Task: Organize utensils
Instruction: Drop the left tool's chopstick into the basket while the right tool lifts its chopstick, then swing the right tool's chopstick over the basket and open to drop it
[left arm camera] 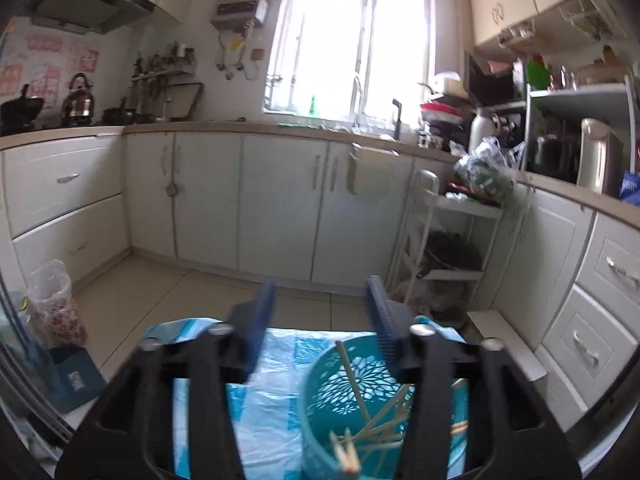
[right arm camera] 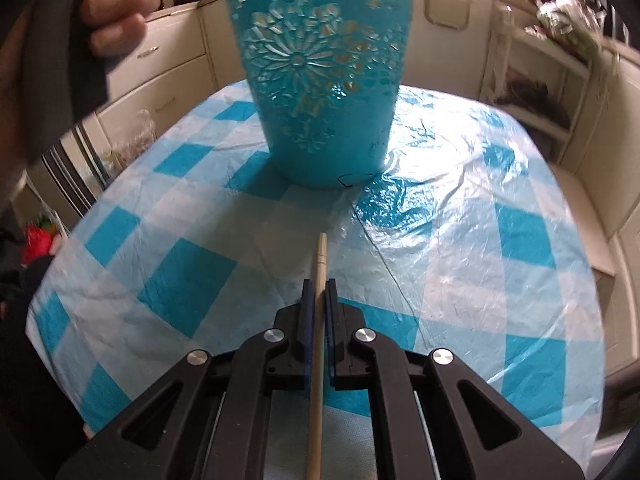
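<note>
Counter (right arm camera: 460,248) is wearing a blue-and-white check plastic cloth (right arm camera: 192,272), wrinkled and shining near the far side. Teal bin (right arm camera: 320,80) with a cut-out flower pattern is standing upright on it, toward the far edge. In the left view I'm looking down into the same bin (left arm camera: 348,392): loose chopsticks (left arm camera: 384,428) are leaning across each other inside, ends poking toward the rim.

My left gripper (left arm camera: 322,308) is hovering above the counter, just left of the bin, blue fingers (left arm camera: 264,312) spread wide with nothing between them. My left hand (right arm camera: 116,12) is showing top-left in the right view.

My right gripper (right arm camera: 319,294) is sitting on the near side of the bin, fingers (right arm camera: 306,308) pinching one chopstick (right arm camera: 319,304). It's running lengthwise between them, tip pointing forward at the bin base, well apart from it.
</note>
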The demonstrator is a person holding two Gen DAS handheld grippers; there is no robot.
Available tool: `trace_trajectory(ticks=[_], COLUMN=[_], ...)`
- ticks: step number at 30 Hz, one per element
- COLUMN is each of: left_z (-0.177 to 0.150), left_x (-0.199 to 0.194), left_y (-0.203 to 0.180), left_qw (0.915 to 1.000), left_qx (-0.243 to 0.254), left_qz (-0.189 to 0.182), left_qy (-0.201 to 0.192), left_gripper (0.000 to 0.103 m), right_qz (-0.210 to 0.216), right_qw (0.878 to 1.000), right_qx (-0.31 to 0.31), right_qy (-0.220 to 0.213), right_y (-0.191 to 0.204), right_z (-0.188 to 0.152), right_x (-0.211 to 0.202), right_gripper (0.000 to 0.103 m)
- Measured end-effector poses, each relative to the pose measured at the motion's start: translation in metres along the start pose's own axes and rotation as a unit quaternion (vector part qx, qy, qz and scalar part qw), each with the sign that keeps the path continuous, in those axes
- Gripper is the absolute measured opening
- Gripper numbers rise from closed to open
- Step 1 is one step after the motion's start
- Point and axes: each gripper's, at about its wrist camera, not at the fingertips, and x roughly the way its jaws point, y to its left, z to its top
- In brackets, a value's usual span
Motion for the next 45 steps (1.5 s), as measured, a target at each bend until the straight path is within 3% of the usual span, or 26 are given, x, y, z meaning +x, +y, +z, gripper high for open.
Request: trace_trajectory(ticks=[2, 5, 8, 10, 11, 14, 15, 18, 19, 26, 34, 41, 45], left_z=[0.001, 0.000, -0.004, -0.008, -0.010, -0.010, -0.009, -0.003, -0.002, -0.003, -0.018, -0.023, -0.024], left_x=[-0.012, -0.034, -0.060, -0.078, -0.089, -0.113, -0.122, -0.138, -0.142, -0.132, -0.110, -0.108, -0.107], left_y=[0.009, 0.026, 0.045, 0.057, 0.063, 0.069, 0.070, 0.068, 0.067, 0.065, 0.072, 0.071, 0.071], left_qw=[0.9999, 0.9996, 0.9988, 0.9977, 0.9965, 0.9938, 0.9925, 0.9901, 0.9893, 0.9898, 0.9907, 0.9916, 0.9916], left_qx=[-0.011, -0.026, -0.046, -0.061, -0.073, -0.094, -0.100, -0.102, -0.102, -0.107, -0.121, -0.118, -0.118], left_qz=[0.000, 0.000, 0.006, 0.016, 0.024, 0.027, 0.026, 0.026, 0.025, 0.021, 0.023, 0.019, 0.018], left_qy=[0.001, -0.004, -0.013, -0.022, -0.031, -0.053, -0.065, -0.093, -0.102, -0.091, -0.058, -0.050, -0.048], left_gripper=[0.055, 0.057, 0.058, 0.060, 0.062, 0.063, 0.063, 0.067, 0.068, 0.068, 0.068, 0.068, 0.068], right_qz=[0.032, 0.081, 0.139, 0.164, 0.172, 0.187, 0.194, 0.192, 0.189, 0.197, 0.158, 0.171, 0.164], right_qw=[0.999, 0.992, 0.976, 0.959, 0.948, 0.902, 0.878, 0.839, 0.835, 0.826, 0.850, 0.843, 0.853], right_qx=[0.040, 0.093, 0.119, 0.135, 0.140, 0.144, 0.146, 0.150, 0.149, 0.227, 0.212, 0.219, 0.210], right_qy=[0.000, -0.036, -0.121, -0.188, -0.227, -0.363, -0.412, -0.487, -0.496, -0.477, -0.455, -0.461, -0.449], right_y=[-0.012, -0.029, -0.037, -0.041, -0.043, -0.047, -0.050, -0.051, -0.052, -0.073, -0.064, -0.069, -0.066], right_z=[0.000, 0.003, 0.012, 0.027, 0.038, 0.079, 0.096, 0.130, 0.137, 0.148, 0.144, 0.144, 0.141], right_x=[0.000, -0.015, -0.046, -0.072, -0.086, -0.131, -0.145, -0.153, -0.150, -0.081, -0.057, -0.062, -0.057], right_gripper=[0.006, 0.006, 0.006, 0.006, 0.006, 0.006, 0.006, 0.006, 0.006, 0.006, 0.007, 0.007, 0.007])
